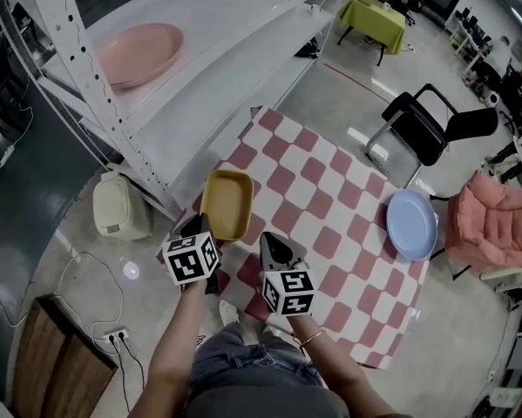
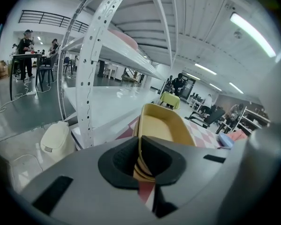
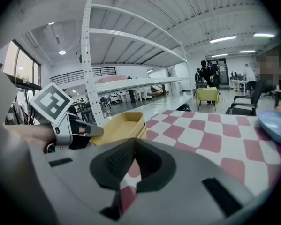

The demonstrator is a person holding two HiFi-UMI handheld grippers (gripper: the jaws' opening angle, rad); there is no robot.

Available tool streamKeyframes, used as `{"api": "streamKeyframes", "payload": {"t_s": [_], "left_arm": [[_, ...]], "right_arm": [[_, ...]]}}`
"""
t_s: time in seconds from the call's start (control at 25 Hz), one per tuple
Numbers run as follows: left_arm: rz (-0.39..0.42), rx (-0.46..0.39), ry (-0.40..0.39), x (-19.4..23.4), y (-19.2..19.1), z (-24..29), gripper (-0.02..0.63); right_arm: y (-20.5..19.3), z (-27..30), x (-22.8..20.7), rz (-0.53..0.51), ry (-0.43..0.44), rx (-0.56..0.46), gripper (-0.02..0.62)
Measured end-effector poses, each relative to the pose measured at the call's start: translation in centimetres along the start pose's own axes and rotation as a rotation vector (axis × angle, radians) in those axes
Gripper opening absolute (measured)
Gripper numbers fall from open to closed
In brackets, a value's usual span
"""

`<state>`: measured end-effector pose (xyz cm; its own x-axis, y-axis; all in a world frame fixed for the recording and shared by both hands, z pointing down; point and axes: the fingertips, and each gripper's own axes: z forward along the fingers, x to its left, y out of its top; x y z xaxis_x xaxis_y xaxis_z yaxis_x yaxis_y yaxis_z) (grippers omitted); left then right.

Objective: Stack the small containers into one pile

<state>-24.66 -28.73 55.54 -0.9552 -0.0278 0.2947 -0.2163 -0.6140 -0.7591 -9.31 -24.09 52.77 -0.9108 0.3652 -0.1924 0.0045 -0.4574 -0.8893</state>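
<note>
Beside shelf rack, yellow container in clenched left fingers; right fingers closed, empty.

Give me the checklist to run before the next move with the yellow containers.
1. Grip: ok, the left tool is shut on the near rim of the yellow pile.
2. Free hand: ok, the right tool has its jaws together with nothing between.
3. Nesting: ok, layered rims show at the grip. Count: cannot tell.
4. Stray containers on the cloth: ok, none seen, only a blue plate.
5. Pile resting flat: cannot tell.
</note>
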Motion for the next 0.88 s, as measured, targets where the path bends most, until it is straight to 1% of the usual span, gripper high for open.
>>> {"api": "streamKeyframes", "payload": {"t_s": [0.4,0.72,0.88], "left_arm": [[0.019,0.029,0.01,0.3,-0.5,0.8,0.031],[0.027,0.019,-0.005,0.4,-0.2,1.0,0.032],[0.024,0.008,-0.016,0.3,0.2,0.8,0.043]], "right_arm": [[0.0,0.7,-0.4,0.0,0.006,0.007,0.011],[0.3,1.5,0.0,-0.005,0.017,0.008,0.011],[0.5,1.6,0.1,-0.005,0.015,0.009,0.011]]}}
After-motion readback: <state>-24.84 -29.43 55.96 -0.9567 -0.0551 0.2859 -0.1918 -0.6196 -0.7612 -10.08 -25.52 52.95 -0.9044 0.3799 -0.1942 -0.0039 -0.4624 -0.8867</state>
